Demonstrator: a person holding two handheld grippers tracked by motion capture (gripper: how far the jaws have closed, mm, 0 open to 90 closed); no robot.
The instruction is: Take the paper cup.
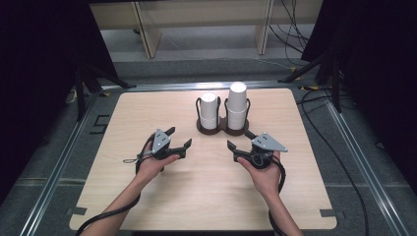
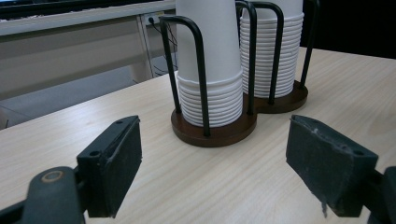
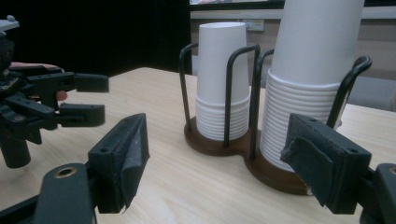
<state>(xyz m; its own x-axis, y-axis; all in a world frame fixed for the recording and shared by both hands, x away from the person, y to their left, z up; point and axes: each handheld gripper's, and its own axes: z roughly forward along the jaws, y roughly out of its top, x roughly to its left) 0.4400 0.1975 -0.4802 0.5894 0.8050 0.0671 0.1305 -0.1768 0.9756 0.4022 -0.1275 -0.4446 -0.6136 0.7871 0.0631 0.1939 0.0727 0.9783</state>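
- Cups stand in two upside-down white stacks in a dark holder (image 1: 222,129) at the far middle of the counter (image 1: 147,206).
- Left stack (image 1: 209,110) is the shorter one; right stack (image 1: 236,104) rises higher. Each sits inside its own ring of black wire loops on a round brown base, and the two bases touch.
- Left tool (image 1: 180,139) is in the person's left hand (image 1: 153,164), near the holder on its near left side, apart from it. Its jaws stand open with nothing between them, tips pointing toward the holder.
- Right tool (image 1: 240,139) is in the right hand (image 1: 263,172), near the holder on its near right side, also apart from it. Its jaws stand open and hold nothing.
- Left gripper view: the two black pads (image 2: 119,161) are spread wide over bare wood, with the holder (image 2: 212,133) ahead between them and the shorter stack (image 2: 210,70) nearer than the taller (image 2: 271,56).
- Right gripper view: the pads (image 3: 128,158) are spread wide too; the taller stack (image 3: 303,93) is close on the right, the shorter (image 3: 222,84) behind it to the left, and the left tool (image 3: 81,99) shows at the left edge, its jaws apart.
- Both tools hover just above the wood, a wide gap of bare counter between them.
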